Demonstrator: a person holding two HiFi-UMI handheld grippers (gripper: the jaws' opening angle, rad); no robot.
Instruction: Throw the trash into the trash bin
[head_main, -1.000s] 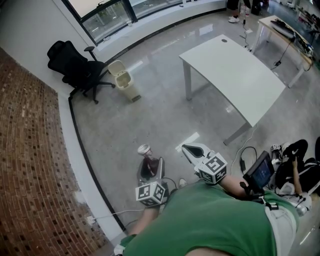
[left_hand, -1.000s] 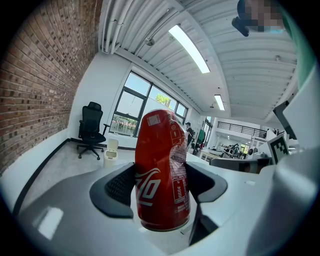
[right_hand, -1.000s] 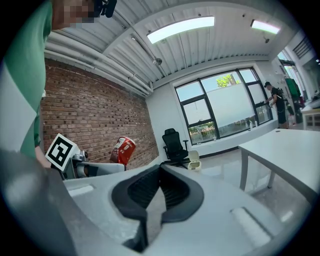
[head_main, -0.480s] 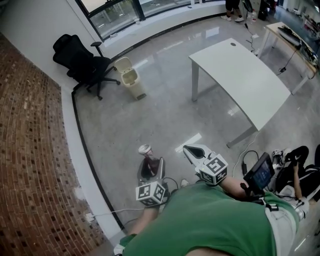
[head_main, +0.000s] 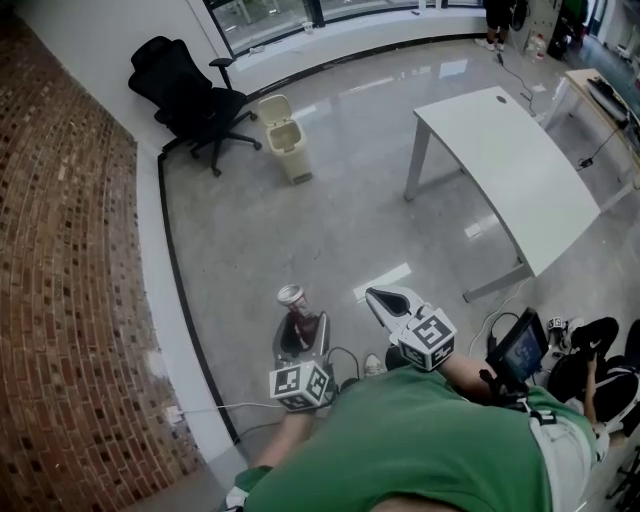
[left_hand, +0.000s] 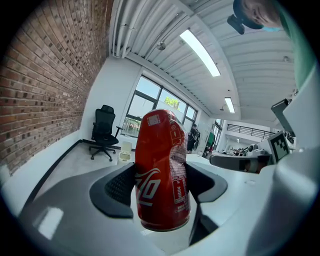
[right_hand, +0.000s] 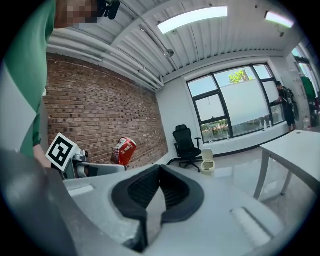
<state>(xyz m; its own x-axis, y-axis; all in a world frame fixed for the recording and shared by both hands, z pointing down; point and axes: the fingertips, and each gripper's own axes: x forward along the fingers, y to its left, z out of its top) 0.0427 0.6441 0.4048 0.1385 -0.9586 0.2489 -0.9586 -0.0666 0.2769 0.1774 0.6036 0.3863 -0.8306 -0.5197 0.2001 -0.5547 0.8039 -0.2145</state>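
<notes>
Two grippers: left gripper jaws tight around a dented red can, right gripper jaws together and empty.

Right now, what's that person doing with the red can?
A person holds tongs in each hand. The left tongs grip a dented red can; the right tongs are shut and empty. The beige trash bin stands across the floor beside a black chair, so the can isn't thrown away yet.

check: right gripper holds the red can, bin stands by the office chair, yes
No: the left gripper holds the red can, as the left gripper view shows; the right gripper is shut, empty. The bin does stand by the office chair.
</notes>
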